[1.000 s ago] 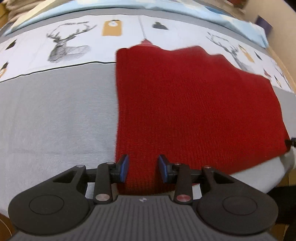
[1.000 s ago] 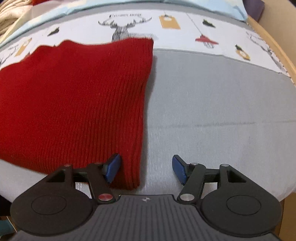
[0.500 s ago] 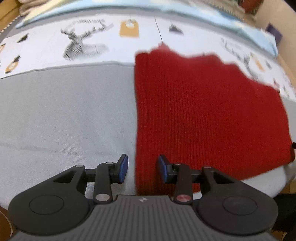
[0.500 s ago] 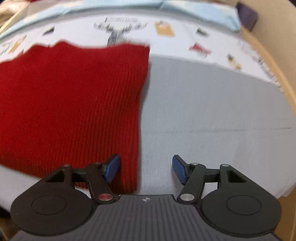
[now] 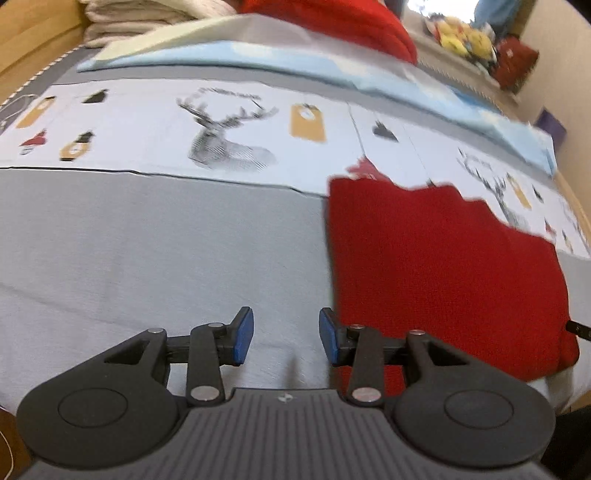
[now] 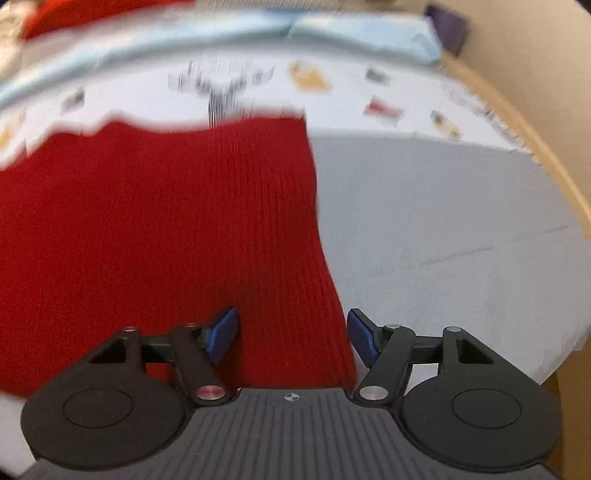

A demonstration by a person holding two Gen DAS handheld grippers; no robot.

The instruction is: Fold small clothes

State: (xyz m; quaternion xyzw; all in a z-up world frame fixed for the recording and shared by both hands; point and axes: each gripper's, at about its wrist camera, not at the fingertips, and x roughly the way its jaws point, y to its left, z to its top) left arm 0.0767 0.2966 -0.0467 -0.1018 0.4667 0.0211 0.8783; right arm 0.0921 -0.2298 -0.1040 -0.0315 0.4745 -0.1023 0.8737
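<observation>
A red knit garment lies flat on the grey bed sheet, and it fills the left of the right wrist view. My left gripper hovers over bare sheet just left of the garment's left edge. Its jaws are opening and nothing is between them. My right gripper stands open above the garment's right edge. That strip of red knit shows between the blue pads, which do not press on it.
A white band printed with deer crosses the bed behind the garment, with a light-blue cover beyond it. Folded pale clothes and another red item sit at the far end. A wooden bed frame runs along the right.
My left gripper has moved left and up off the garment's edge, and its jaws have widened. My right gripper has shifted left, so the garment's right edge now lies between its pads.
</observation>
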